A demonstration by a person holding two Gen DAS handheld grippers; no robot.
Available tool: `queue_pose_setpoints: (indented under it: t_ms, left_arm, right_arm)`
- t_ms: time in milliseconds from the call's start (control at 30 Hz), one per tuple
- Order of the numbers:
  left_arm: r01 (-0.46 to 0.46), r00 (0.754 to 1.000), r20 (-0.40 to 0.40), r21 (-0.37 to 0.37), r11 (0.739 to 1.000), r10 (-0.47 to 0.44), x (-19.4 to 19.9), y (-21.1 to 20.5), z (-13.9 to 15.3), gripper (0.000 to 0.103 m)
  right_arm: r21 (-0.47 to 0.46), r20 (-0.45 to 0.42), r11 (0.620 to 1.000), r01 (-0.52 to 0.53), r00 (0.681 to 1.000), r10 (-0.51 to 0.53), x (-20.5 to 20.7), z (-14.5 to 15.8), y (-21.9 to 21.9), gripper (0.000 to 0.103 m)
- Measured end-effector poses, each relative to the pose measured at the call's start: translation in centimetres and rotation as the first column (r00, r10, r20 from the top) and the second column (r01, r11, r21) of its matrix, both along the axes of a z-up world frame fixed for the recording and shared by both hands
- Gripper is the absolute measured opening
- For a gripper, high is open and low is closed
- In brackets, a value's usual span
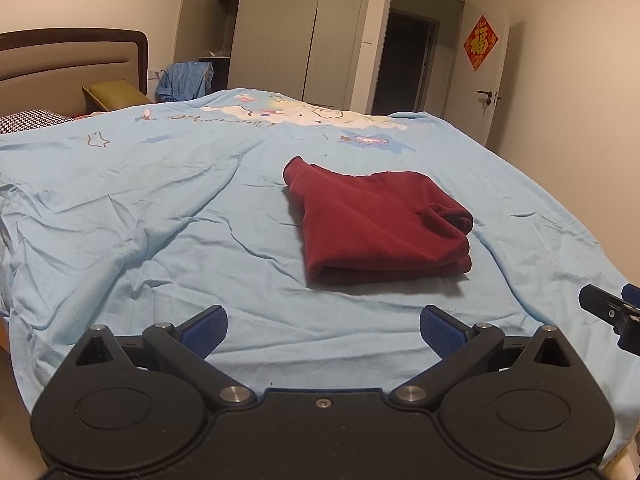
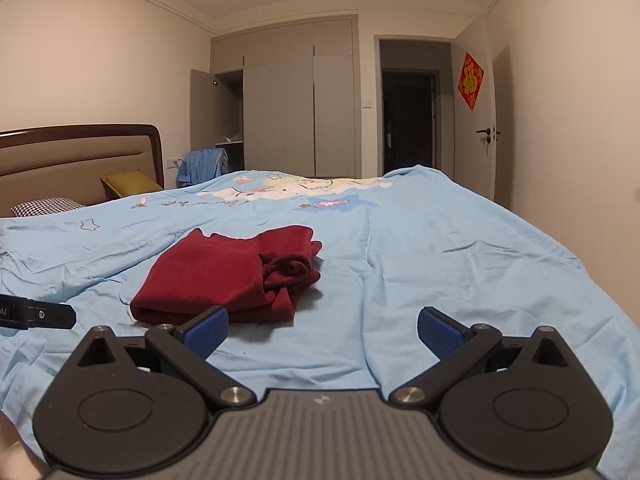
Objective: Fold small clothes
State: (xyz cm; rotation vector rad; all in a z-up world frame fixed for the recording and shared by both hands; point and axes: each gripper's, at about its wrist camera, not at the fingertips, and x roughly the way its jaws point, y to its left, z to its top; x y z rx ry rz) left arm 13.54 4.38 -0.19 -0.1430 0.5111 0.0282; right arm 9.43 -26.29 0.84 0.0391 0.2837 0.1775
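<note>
A dark red garment (image 1: 376,224) lies folded into a compact stack on the light blue bedsheet (image 1: 160,220). It also shows in the right wrist view (image 2: 224,276). My left gripper (image 1: 323,332) is open and empty, held above the sheet just in front of the garment. My right gripper (image 2: 323,332) is open and empty, with the garment ahead and to its left. The right gripper's tip shows at the right edge of the left wrist view (image 1: 612,312). The left gripper's tip shows at the left edge of the right wrist view (image 2: 40,314).
A headboard (image 1: 72,64) with an olive pillow (image 1: 116,96) and a checked pillow (image 1: 32,120) stands at the far left. A wardrobe (image 1: 280,28) with one open door, a blue cloth (image 1: 188,78), and an open doorway (image 1: 404,52) are behind the bed.
</note>
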Motion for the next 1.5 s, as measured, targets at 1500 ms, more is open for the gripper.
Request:
queue_pose_setpoints:
  t_ms: [1500]
  left_arm:
    - [-0.002,0.999,-0.038,-0.005,1.000,0.002,0.71,-0.04,-0.74,0.102]
  right_arm:
    - [0.005,-0.047,1.000,-0.004,0.999,0.004,0.86,-0.76,-0.16,0.103]
